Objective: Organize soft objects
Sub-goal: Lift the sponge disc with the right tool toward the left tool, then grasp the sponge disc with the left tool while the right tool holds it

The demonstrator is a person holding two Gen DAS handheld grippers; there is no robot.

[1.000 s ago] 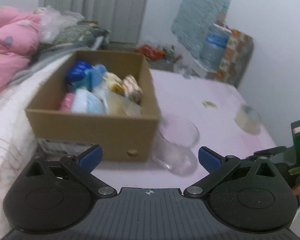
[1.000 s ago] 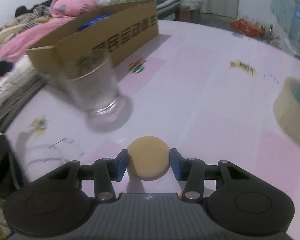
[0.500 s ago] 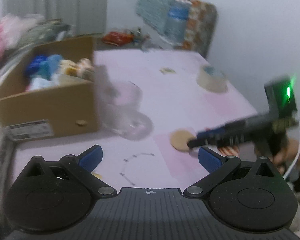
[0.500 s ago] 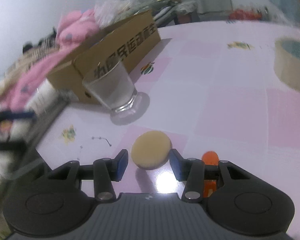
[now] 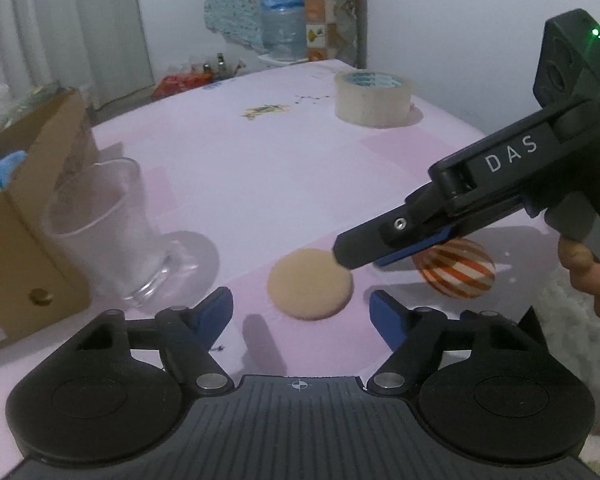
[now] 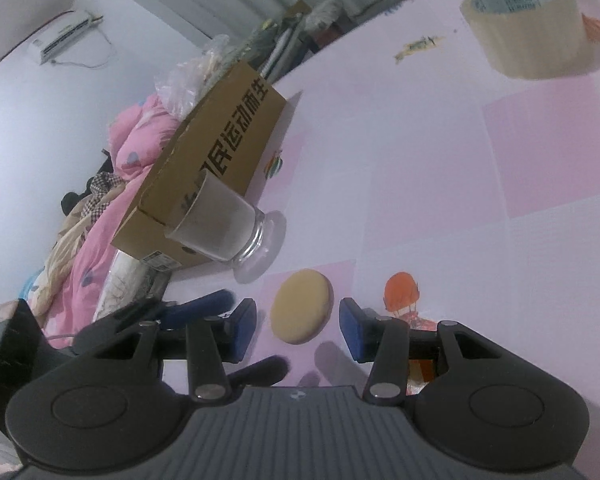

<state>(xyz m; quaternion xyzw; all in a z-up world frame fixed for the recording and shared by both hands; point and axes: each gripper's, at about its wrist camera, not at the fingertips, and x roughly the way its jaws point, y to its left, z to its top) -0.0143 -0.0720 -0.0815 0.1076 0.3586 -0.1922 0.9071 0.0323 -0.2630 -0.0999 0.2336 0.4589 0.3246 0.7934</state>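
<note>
A round tan sponge pad [image 5: 310,284] lies flat on the pink table; it also shows in the right wrist view [image 6: 302,306]. An orange-and-white striped soft ball [image 5: 456,268] lies to its right, half hidden in the right wrist view [image 6: 402,294]. My left gripper [image 5: 301,312] is open and empty just in front of the pad. My right gripper [image 6: 297,322] is open, its fingers straddling the pad's near edge, apart from it. In the left wrist view it reaches in from the right [image 5: 364,254]. A cardboard box [image 5: 24,216] of soft items stands at the left.
A clear glass [image 5: 108,232] stands beside the box [image 6: 204,168], close to the pad. A tape roll [image 5: 374,96] stands at the far right of the table [image 5: 240,168]. Pink bedding [image 6: 100,216] lies beyond the table's left edge.
The left gripper has swung right from the box and dropped towards the pad. The right gripper has tilted and its jaws have widened around the pad. The striped ball has come into view.
</note>
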